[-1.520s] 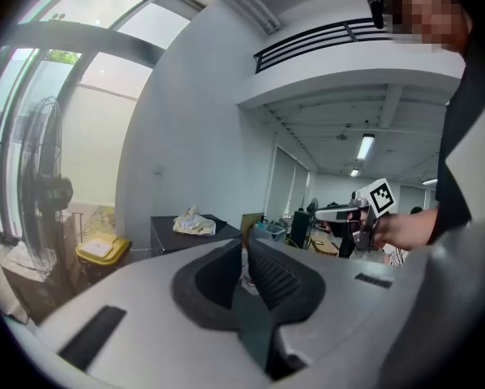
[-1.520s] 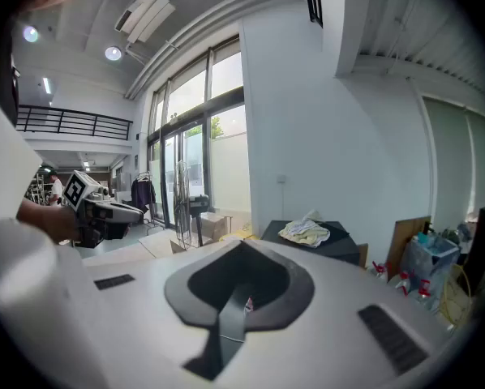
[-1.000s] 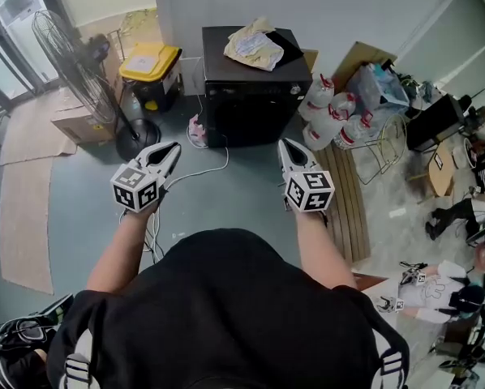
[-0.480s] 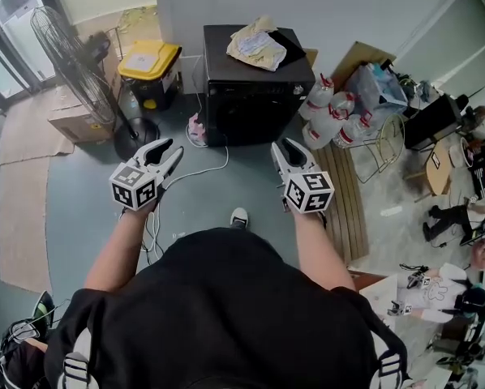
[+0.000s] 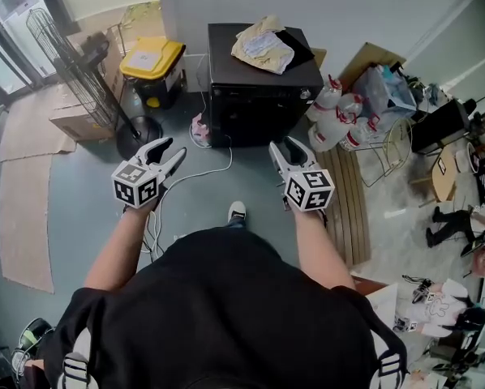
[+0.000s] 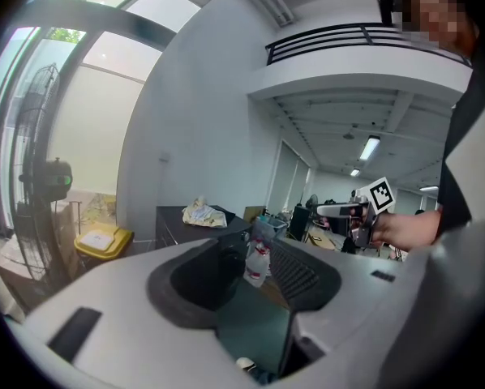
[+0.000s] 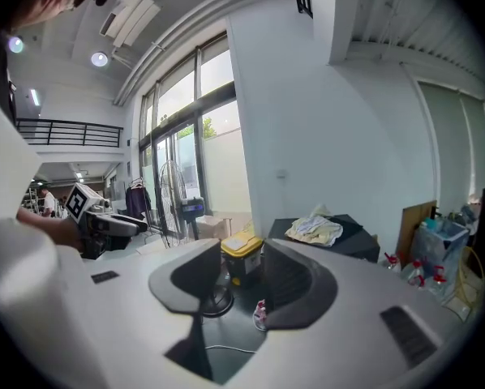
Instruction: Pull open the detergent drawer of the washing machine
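Observation:
The black washing machine [image 5: 259, 96] stands against the wall ahead, a crumpled cloth [image 5: 263, 45] on its top; its detergent drawer cannot be made out from here. My left gripper [image 5: 168, 151] and right gripper [image 5: 285, 148] hover side by side over the floor, well short of the machine's front. Both sets of jaws have just been opening and now stand open with nothing between them. In the left gripper view the left gripper [image 6: 251, 274] points at the machine [image 6: 186, 225]. In the right gripper view the right gripper [image 7: 242, 286] faces a yellow-lidded bin [image 7: 241, 254], the machine [image 7: 340, 237] to its right.
A yellow-lidded bin [image 5: 149, 59] and a standing fan [image 5: 72, 63] are left of the machine. Spray bottles [image 5: 340, 112] and a wooden pallet [image 5: 344, 193] lie to its right. A white cable [image 5: 198, 173] runs across the floor. My shoe [image 5: 237, 211] shows below.
Both grippers' jaws went from shut to open. The person stepped toward the machine, a shoe coming into view, and both grippers moved slightly forward.

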`<state>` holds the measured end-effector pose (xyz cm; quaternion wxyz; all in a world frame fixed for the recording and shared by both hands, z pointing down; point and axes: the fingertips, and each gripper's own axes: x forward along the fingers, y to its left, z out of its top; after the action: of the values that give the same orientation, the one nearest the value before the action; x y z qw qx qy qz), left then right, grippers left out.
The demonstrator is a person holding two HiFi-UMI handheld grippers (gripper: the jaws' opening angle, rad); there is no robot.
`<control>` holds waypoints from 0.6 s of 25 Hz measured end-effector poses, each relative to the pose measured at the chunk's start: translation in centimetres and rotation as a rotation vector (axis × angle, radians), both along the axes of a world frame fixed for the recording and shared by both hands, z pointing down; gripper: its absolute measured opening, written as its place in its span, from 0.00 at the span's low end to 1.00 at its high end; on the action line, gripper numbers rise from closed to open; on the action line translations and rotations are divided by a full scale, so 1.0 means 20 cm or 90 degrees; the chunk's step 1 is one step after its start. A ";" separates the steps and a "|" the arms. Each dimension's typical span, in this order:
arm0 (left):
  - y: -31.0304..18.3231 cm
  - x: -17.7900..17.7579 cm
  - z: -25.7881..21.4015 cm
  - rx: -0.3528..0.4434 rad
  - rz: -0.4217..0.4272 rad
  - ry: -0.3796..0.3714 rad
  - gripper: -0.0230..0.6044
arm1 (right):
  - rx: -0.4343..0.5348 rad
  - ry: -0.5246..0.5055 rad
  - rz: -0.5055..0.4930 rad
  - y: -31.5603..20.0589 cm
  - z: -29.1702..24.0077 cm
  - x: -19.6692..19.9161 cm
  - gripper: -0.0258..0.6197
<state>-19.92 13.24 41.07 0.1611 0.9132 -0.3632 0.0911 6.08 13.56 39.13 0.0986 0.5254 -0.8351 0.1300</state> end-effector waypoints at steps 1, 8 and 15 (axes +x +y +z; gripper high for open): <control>-0.04 0.01 0.01 -0.002 -0.002 -0.001 0.36 | -0.002 0.000 -0.002 -0.04 0.01 0.01 0.30; -0.34 0.14 0.06 -0.008 -0.002 -0.030 0.36 | -0.024 0.001 -0.024 -0.39 0.10 0.14 0.30; -0.61 0.30 0.13 -0.026 -0.018 -0.036 0.36 | -0.046 0.014 -0.062 -0.73 0.24 0.26 0.30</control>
<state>-13.93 1.02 43.72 0.1704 0.9015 -0.3787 0.1220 11.20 -1.04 43.92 0.1329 0.4819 -0.8532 0.1491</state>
